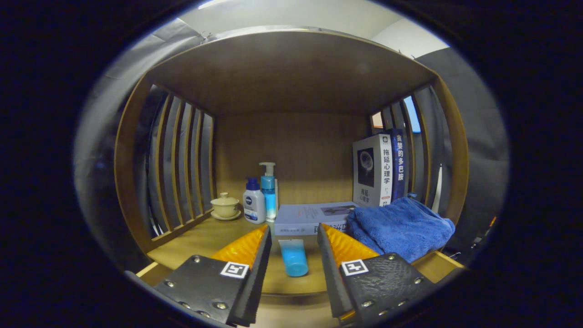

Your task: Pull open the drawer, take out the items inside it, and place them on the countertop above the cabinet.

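A short light-blue tube lies on the wooden countertop, pointing lengthwise between my fingers. My gripper is open, and the tube sits in the gap with space on both sides, neither finger pressing on it. Whether the tube rests fully on the wood or hangs slightly above it I cannot tell. A folded blue towel lies on the countertop just right of the right finger.
A grey book lies flat just beyond the fingertips. Two books stand upright at the back right. A white bottle, a blue pump bottle and a lidded cream cup stand at the back left. Slatted wooden sides and a roof enclose the shelf.
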Available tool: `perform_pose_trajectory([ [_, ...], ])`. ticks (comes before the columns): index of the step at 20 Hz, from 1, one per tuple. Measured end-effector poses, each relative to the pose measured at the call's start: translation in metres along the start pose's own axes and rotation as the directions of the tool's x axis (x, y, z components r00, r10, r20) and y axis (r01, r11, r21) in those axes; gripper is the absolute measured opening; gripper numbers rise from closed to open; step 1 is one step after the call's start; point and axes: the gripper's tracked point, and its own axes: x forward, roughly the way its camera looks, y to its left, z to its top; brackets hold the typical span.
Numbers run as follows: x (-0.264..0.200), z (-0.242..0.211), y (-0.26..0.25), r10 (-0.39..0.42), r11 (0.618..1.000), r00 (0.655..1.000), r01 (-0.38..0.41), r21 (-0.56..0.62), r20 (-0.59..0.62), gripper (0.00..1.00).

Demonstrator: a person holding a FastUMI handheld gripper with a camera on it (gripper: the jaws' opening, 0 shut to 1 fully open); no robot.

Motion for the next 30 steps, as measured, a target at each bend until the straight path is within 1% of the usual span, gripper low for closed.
perform_pose_trajectory([
  [3, -0.004, 0.009, 0.001, 0.004, 1.0, 0.999, -0.005, 0.003, 0.045, 0.6],
  [5, -0.009, 0.016, 0.004, 0.025, 1.0, 0.996, -0.025, 0.001, 0.083, 0.59],
  [7, -0.022, 0.013, -0.001, 0.021, 1.0, 0.998, -0.021, 0.012, 0.056, 0.6],
  [9, -0.045, 0.036, -0.001, 0.04, 0.996, 0.995, -0.047, 0.074, 0.096, 0.6],
  [10, -0.061, 0.045, -0.007, 0.042, 0.996, 0.993, -0.051, 0.077, 0.114, 0.59],
  [12, -0.096, 0.06, -0.027, 0.031, 0.998, 0.99, -0.038, 0.046, 0.14, 0.6],
  [15, -0.149, 0.065, -0.05, 0.003, 1.0, 0.99, -0.006, 0.016, 0.141, 0.61],
  [16, -0.164, 0.061, -0.055, -0.001, 1.0, 0.991, 0.0, 0.011, 0.131, 0.61],
  [20, -0.219, 0.024, -0.066, -0.027, 0.999, 0.998, 0.028, -0.016, 0.06, 0.74],
  [22, -0.238, -0.002, -0.056, -0.014, 1.0, 1.0, 0.014, -0.009, 0.02, 0.8],
  [25, -0.253, -0.045, -0.048, -0.01, 1.0, 0.998, 0.009, -0.014, -0.059, 0.9],
  [28, -0.252, -0.078, -0.04, -0.009, 1.0, 0.992, 0.01, 0.008, -0.13, 0.99],
  [30, -0.246, -0.089, -0.041, -0.015, 1.0, 0.988, 0.017, 0.01, -0.153, 0.99],
])
